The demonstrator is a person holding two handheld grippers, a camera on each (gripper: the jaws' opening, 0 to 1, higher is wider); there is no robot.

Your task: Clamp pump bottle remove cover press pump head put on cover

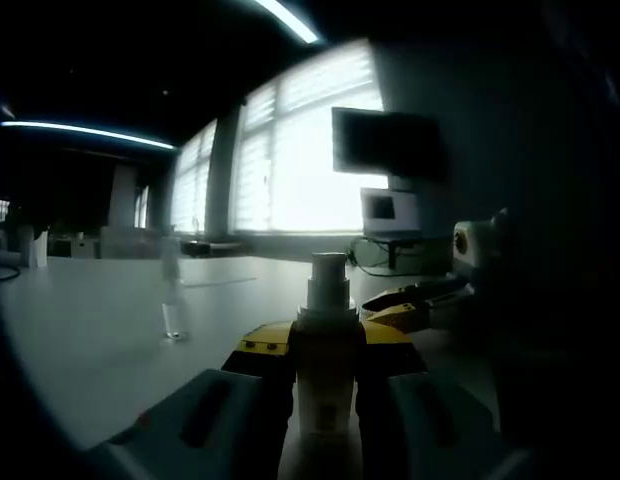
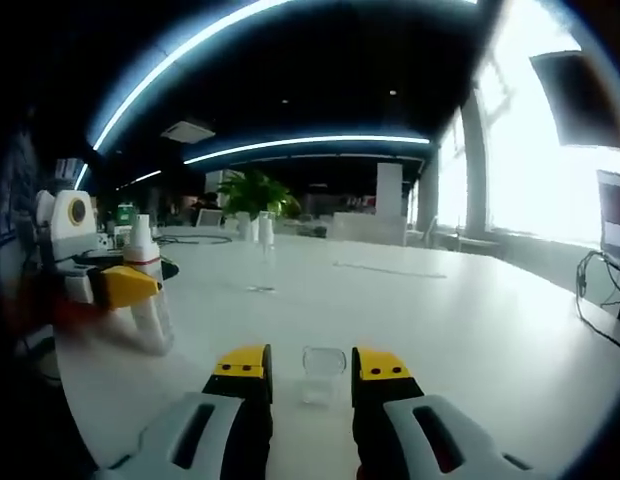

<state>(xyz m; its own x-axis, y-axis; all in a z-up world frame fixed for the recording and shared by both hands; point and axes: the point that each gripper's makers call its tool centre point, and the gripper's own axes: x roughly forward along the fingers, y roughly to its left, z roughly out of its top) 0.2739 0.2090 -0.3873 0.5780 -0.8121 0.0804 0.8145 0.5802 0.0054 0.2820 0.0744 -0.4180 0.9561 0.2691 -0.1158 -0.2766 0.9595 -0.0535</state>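
A pale pump bottle (image 1: pixel 324 385) stands upright on the white table (image 1: pixel 100 320), and my left gripper (image 1: pixel 327 348) is shut on its body. Its uncovered pump head (image 1: pixel 328 278) rises above the yellow fingertips. In the right gripper view the same bottle (image 2: pixel 148 300) stands at the left, held by the left gripper (image 2: pixel 118 287). My right gripper (image 2: pixel 312 368) is open low over the table. The small clear cover (image 2: pixel 323 373) stands between its jaws, with a gap on the left side. The right gripper (image 1: pixel 408 306) also comes in from the right of the left gripper view, beside the bottle.
A slim clear bottle (image 1: pixel 172 300) stands alone farther out on the table, seen too as the clear bottle (image 2: pixel 262 255) near the middle. A monitor (image 1: pixel 385 143) and a laptop (image 1: pixel 390 212) sit by the bright windows. Potted plants (image 2: pixel 255 192) stand at the far end.
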